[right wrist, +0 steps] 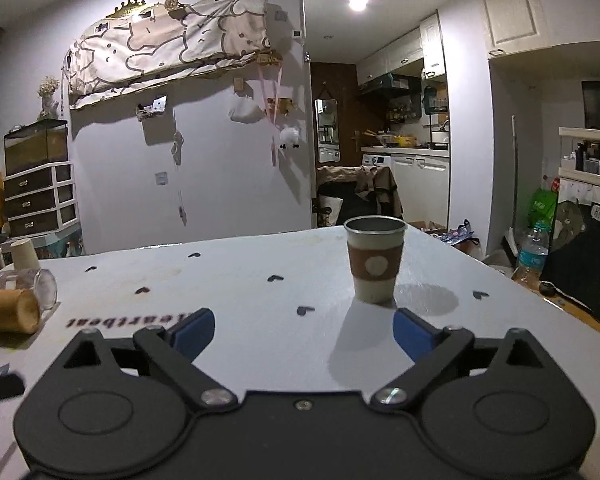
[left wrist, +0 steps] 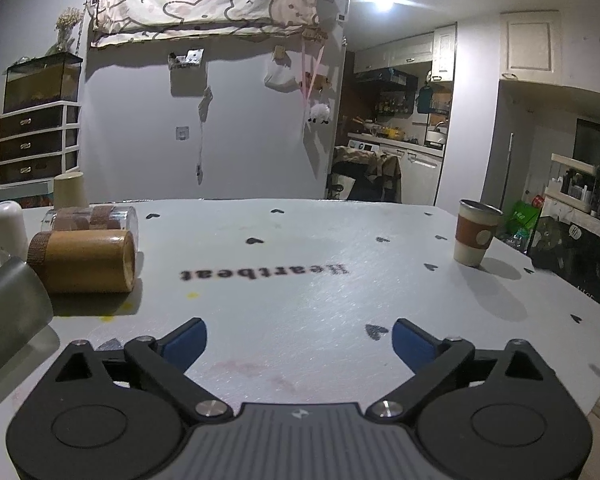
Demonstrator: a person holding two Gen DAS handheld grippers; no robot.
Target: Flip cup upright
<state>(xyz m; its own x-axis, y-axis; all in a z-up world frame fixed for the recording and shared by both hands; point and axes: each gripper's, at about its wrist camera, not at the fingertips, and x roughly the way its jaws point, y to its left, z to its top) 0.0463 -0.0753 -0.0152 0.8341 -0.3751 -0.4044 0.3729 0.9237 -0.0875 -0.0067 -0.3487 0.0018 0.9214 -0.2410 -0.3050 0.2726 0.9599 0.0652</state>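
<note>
**Q:** Where are we, and what is on the surface?

**Ana:** Lavender walls and a dim kitchen doorway stand behind a pale grey table [left wrist: 300, 288] printed with small black hearts and the word "Heartbeat". At its left side lie several cups on their sides: a tan wooden cylindrical cup [left wrist: 86, 261] with its open mouth facing right, and just behind it a clear glass tumbler [left wrist: 96, 218]. A pale paper cup [left wrist: 69, 191] stands mouth down at the far left edge.

**Q:** And the cup that has been turned?

**Ana:** A cream metal-rimmed cup with a brown sleeve and a pale round patch [right wrist: 375, 264] stands upright, mouth up, toward the table's right side, casting a shadow. Nothing touches it.

**Q:** What are the grippers doing?

**Ana:** Both are spread wide and empty. The right gripper [right wrist: 305, 330] hovers low, close before the sleeved cup. The left gripper [left wrist: 300, 340] hovers over bare table, with the fallen cups off to its left.

**Q:** Which step is this?

**Ana:** I judge the sleeved cup already set upright and let go. If another is to follow, the wooden cup looks nearest: the left gripper would need to swing left, close across its round side, then tip it onto its base.
</note>
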